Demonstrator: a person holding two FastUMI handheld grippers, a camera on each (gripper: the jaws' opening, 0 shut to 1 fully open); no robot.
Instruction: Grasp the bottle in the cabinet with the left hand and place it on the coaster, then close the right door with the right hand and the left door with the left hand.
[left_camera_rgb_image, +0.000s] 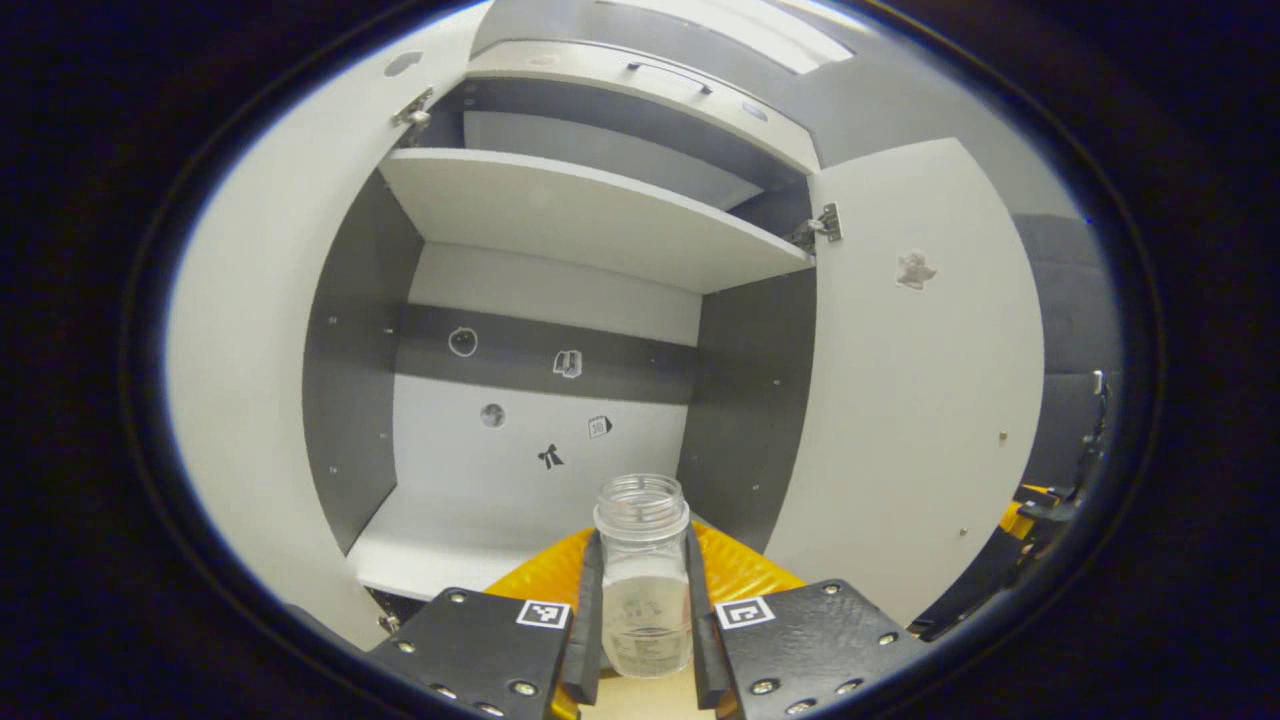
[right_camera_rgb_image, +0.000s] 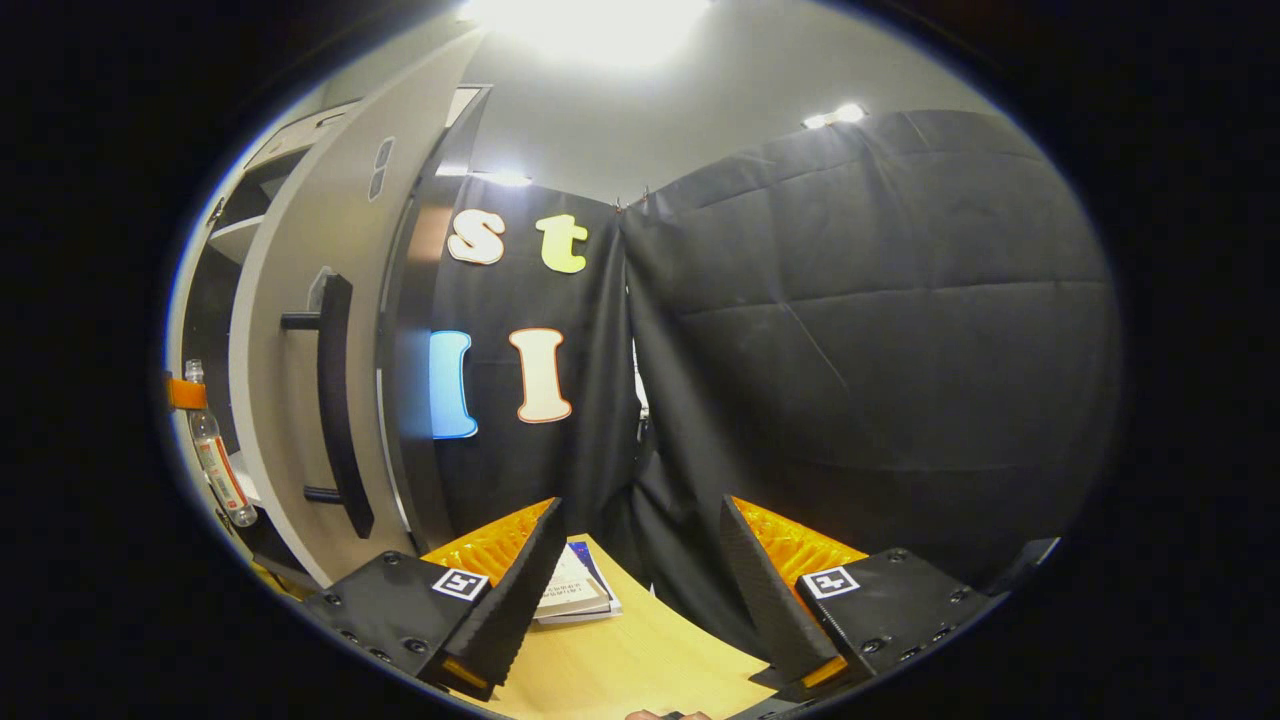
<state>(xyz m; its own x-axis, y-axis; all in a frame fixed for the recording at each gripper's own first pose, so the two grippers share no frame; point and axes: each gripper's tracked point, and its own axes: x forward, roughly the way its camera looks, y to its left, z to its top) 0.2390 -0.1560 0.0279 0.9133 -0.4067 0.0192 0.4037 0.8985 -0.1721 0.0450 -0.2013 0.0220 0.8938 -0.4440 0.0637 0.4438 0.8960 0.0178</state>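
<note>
The left gripper (left_camera_rgb_image: 645, 620) is clamped on the clear bottle (left_camera_rgb_image: 643, 575), held out in front of the open cabinet (left_camera_rgb_image: 520, 480). The coaster placement and both doors remain, judging by this. The right gripper (right_camera_rgb_image: 640, 580) hangs open over the table (right_camera_rgb_image: 620, 665), near the right door (right_camera_rgb_image: 300, 330).

A light wooden bench (right_camera_rgb_image: 640, 650) carries a small stack of thin paperback books (right_camera_rgb_image: 575, 592) lying flat near the foot of the open grey cabinet door (right_camera_rgb_image: 300, 330).

Books (right_camera_rgb_image: 575, 592) lie on the wooden table (right_camera_rgb_image: 640, 660) — black cloth wall (right_camera_rgb_image: 850, 350) behind
</note>
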